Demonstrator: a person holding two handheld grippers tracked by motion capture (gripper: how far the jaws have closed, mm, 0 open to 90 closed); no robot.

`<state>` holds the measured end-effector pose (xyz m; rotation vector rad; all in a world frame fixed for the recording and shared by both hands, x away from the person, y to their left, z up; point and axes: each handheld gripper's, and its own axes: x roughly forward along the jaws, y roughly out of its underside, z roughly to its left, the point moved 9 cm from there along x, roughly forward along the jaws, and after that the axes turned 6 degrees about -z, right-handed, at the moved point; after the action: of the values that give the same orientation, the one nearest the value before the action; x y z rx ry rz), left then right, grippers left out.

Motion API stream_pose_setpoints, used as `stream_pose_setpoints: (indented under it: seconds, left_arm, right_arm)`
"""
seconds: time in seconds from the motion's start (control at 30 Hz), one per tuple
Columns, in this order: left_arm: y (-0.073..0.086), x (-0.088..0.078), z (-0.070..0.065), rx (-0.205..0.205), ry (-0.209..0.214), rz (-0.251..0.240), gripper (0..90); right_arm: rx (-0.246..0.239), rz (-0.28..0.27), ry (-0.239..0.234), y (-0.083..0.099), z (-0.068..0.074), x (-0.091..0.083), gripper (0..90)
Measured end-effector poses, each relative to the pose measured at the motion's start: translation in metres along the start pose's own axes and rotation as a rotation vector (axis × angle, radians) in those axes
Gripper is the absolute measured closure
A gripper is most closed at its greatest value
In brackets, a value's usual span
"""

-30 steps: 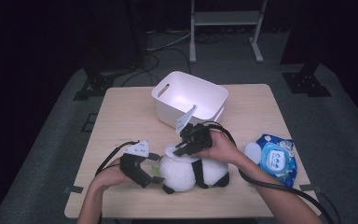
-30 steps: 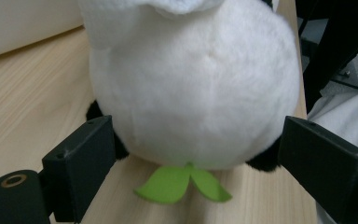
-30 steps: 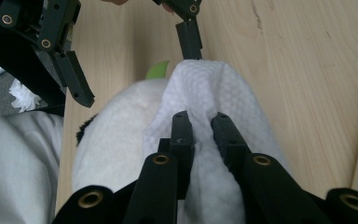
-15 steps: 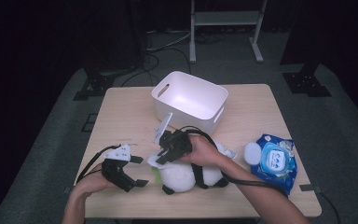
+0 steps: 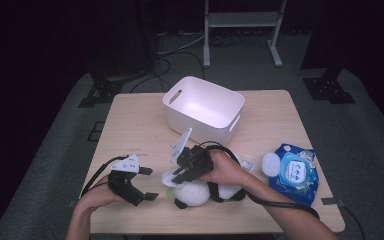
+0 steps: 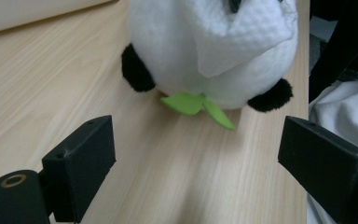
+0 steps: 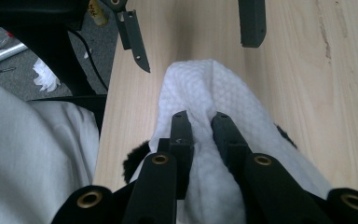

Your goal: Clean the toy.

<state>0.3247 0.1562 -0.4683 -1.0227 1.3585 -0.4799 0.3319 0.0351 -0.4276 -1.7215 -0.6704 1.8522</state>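
A black-and-white panda plush (image 5: 196, 194) lies near the table's front edge, with a green leaf (image 6: 196, 105) at its base. My right gripper (image 5: 181, 175) reaches over it from the right and is shut on a white wipe (image 7: 205, 84) that drapes over the plush's head. In the right gripper view the two jaws pinch a fold of the cloth (image 7: 201, 123). My left gripper (image 5: 147, 182) rests on the table just left of the plush, open, jaws pointing at it with nothing between them (image 6: 203, 154).
A white plastic bin (image 5: 202, 107) stands behind the plush at the table's centre. A blue pack of wipes (image 5: 296, 174) with a round white lid (image 5: 270, 162) lies at the right. Cables trail from both grippers. The person's white clothing borders the table's front edge.
My right gripper has carried the wipe leftward and nearer the front, across the plush. My left gripper has backed off to the left, away from the plush.
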Motion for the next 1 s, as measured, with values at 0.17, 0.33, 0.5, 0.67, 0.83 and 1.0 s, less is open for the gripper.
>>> stream_pose_setpoints:
  seconds: [0.17, 0.33, 0.5, 0.67, 0.83, 1.0]
  left_arm:
    - [-0.011, 0.013, -0.001, 0.021, 0.021, 0.014, 9.6]
    - [-0.021, 0.023, -0.001, 0.027, 0.035, 0.018, 9.6]
    - [-0.032, 0.035, 0.000, 0.035, 0.055, 0.019, 8.5]
    - [-0.044, 0.042, 0.002, 0.037, 0.068, 0.026, 8.5]
    - [-0.054, 0.045, 0.005, 0.032, 0.078, 0.030, 8.5]
    - [-0.061, 0.049, 0.009, 0.021, 0.081, 0.041, 8.5]
  right_arm:
    - [0.012, -0.006, 0.025, 0.013, 0.001, -0.016, 79.0]
    - [0.030, 0.003, 0.049, 0.026, -0.001, -0.032, 79.0]
    - [0.059, 0.009, 0.090, 0.043, -0.012, -0.050, 79.0]
    - [0.086, 0.004, 0.126, 0.055, -0.023, -0.068, 79.0]
    - [0.121, 0.005, 0.158, 0.069, -0.036, -0.084, 79.0]
    - [0.143, 0.013, 0.141, 0.082, -0.034, -0.087, 79.1]
